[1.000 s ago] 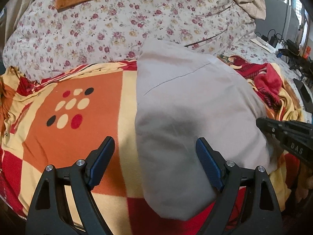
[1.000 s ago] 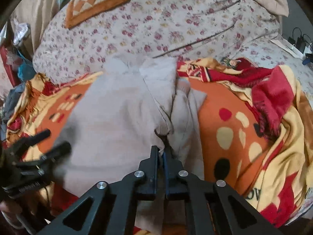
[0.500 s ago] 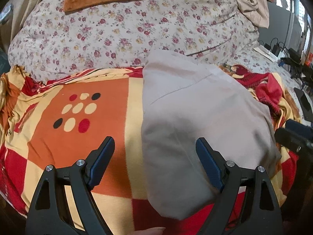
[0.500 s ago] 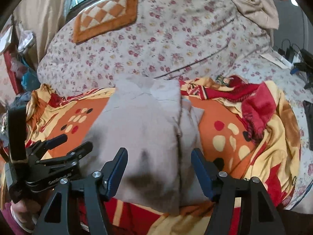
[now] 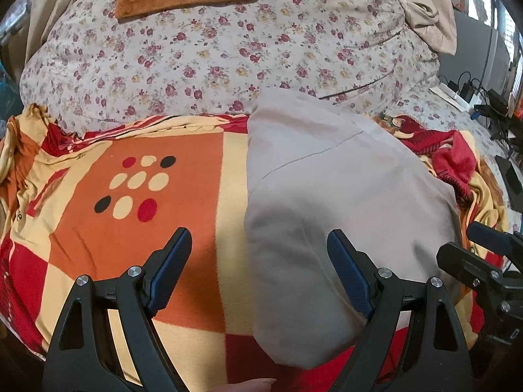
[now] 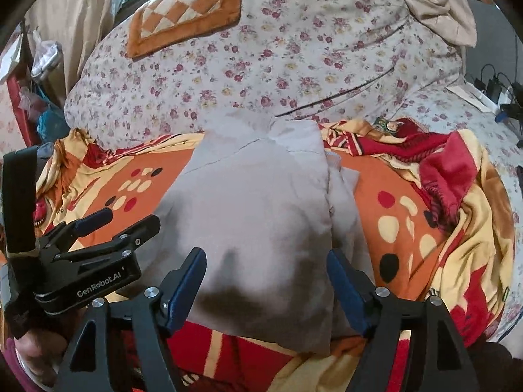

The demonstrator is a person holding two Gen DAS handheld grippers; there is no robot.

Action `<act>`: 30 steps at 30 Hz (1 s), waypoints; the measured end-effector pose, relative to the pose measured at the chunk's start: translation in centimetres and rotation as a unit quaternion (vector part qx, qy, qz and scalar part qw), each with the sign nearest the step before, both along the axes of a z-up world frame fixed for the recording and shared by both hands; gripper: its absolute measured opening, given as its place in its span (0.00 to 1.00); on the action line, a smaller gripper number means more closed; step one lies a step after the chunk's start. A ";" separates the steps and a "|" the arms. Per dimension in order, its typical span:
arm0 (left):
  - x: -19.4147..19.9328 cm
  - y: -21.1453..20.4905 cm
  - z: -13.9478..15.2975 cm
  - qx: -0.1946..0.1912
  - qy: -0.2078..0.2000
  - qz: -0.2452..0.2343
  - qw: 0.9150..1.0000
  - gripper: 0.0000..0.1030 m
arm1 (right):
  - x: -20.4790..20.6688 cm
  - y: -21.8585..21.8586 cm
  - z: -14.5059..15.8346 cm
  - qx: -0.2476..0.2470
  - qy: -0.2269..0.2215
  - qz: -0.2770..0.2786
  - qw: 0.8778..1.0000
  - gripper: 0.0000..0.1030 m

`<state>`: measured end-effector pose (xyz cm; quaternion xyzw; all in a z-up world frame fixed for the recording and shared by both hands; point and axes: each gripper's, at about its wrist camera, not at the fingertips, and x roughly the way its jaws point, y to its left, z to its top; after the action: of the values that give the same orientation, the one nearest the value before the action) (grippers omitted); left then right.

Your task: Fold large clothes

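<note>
Nearest the cameras, both grippers hover just above the near edge of the folded grey garment (image 6: pixel 258 215), which lies on the orange, red and cream blanket (image 5: pixel 137 248) spread over the bed. The right gripper (image 6: pixel 266 285) has just been opening its jaws; they now stand wide and empty, with the garment's near hem below them but no cloth between the pads. The left gripper (image 5: pixel 260 268) is also spread wide and holds nothing, straddling the garment's left edge where grey cloth meets blanket.

By my reading, a fold has just been laid down and let go, so the step in hand is the release between folds. The garment already forms a compact long packet, though a narrower layer sticks out along its right side (image 6: pixel 343 202). The next move probably calls for tucking or smoothing that stray strip, or for taking the near corners with both grippers and folding the packet away towards its far end.

Further right, the blanket bunches into a red, crumpled heap (image 6: pixel 447 176) near the garment, which could snag a sideways fold. Beyond the garment's far end rises a bulky floral quilt (image 5: pixel 228 52), touching or nearly touching it, leaving little flat room there. On top of it rests an orange checked cushion (image 6: pixel 186 13), with a beige cloth (image 5: pixel 428 16) at the far right.
</note>
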<state>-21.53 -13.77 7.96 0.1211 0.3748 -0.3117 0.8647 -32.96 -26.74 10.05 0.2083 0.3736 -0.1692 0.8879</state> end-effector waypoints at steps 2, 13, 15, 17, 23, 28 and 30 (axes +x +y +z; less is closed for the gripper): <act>-0.1 -0.1 -0.1 0.002 -0.001 -0.002 1.000 0.83 | 0.0 -0.1 -0.2 0.003 0.004 -0.004 1.000 0.72; 0.0 -0.3 -0.4 0.008 0.001 -0.001 1.000 0.83 | 0.3 -0.2 -0.6 0.007 0.012 0.003 1.000 0.72; 0.0 -0.3 -0.4 0.008 0.001 -0.001 1.000 0.83 | 0.3 -0.2 -0.6 0.008 0.013 0.002 1.000 0.72; 0.0 -0.4 -0.5 0.009 0.001 -0.001 1.000 0.83 | 0.3 -0.2 -0.7 0.009 0.013 0.001 1.000 0.72; 0.1 -0.4 -0.6 0.011 0.002 -0.002 1.000 0.83 | 0.3 -0.2 -0.8 0.008 0.014 0.003 1.000 0.72; 0.1 -0.4 -0.6 0.011 0.002 -0.002 1.000 0.83 | 0.3 0.1 -1.0 0.009 0.016 0.003 1.000 0.72; 0.1 -0.3 -0.6 0.012 0.002 -0.003 1.000 0.83 | 0.3 0.2 -1.0 0.009 0.016 0.003 1.000 0.73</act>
<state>-21.40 -14.12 7.33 0.1316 0.3795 -0.3100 0.8617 -32.62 -26.58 9.05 0.2127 0.3899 -0.1659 0.8805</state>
